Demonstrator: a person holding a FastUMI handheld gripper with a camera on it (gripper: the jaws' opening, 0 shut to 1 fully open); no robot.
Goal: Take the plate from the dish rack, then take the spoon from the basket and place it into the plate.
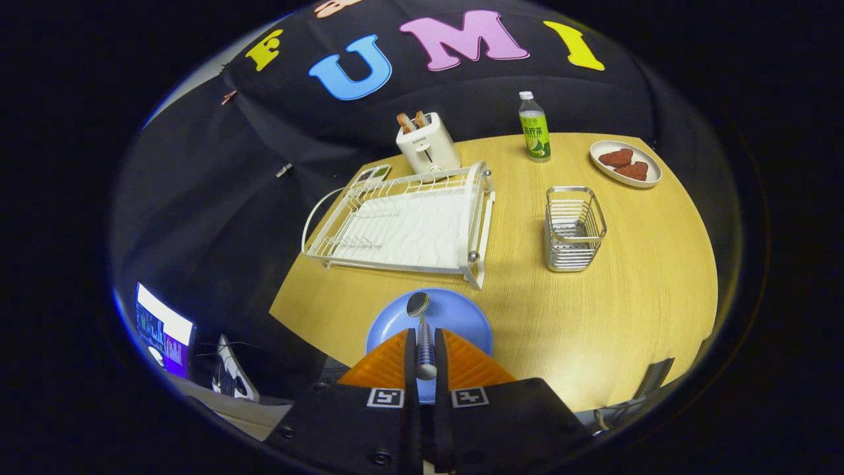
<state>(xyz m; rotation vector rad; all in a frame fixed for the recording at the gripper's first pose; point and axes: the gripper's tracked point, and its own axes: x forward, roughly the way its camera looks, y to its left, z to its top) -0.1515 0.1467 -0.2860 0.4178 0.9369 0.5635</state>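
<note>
I am holding my gripper over the near edge of the wooden table, with its two fingers drawn in close and clamping the handle of the spoon between them. The spoon is pointing away from me, its bowl reaching out over the blue plate; I cannot tell whether the bowl is touching the plate. The plate is lying flat on the table just ahead of and beneath the fingers. Beyond it, the white dish rack is sitting with nothing in it, and the wire basket is standing to the right of the rack. Farther back, a toaster holding bread is sitting behind the rack, a bottle is standing to its right, and a white dish carrying two reddish pieces is lying near the far right of the table.
</note>
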